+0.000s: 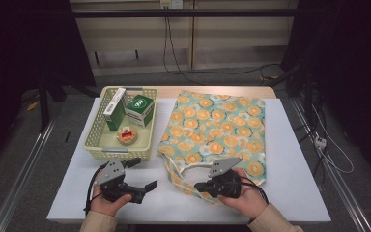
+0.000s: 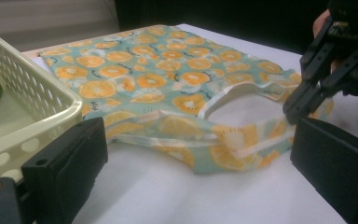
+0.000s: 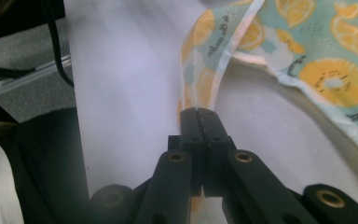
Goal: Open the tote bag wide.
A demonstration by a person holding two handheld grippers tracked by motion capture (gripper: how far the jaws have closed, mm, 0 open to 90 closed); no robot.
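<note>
A cloth bag [image 1: 217, 133] printed with orange slices on a pale green ground lies flat on the right half of the white counter [image 1: 290, 193]. Its mouth and two handles point toward the person. The nearer handle [image 1: 183, 186] loops out over the counter in front of the bag.

The right gripper [image 1: 199, 185] is held low at the bag's near edge and points left along the handle. In the right gripper view its jaws are pressed together on the handle [image 3: 200, 88], and the printed strip runs straight out from between their tips toward the rest of the bag [image 3: 326, 56]. The left gripper view shows the same thing from the side: the right gripper [image 2: 292, 111] bites the far end of the handle [image 2: 223, 144], which lies slack on the counter in a curve.

The left gripper [image 1: 145, 175] rests in the person's left hand [image 1: 107, 202] near the front edge of the counter, just in front of a basket [image 1: 118, 152]. Its jaws are spread wide with nothing between them, and they point toward the bag handle, a little apart from it.

The pale yellow basket stands on the left half of the counter, beside the bag without touching it. It holds two green and white boxes [image 1: 139, 110] standing at the back and a small round packet [image 1: 126, 136] in front of them.
</note>
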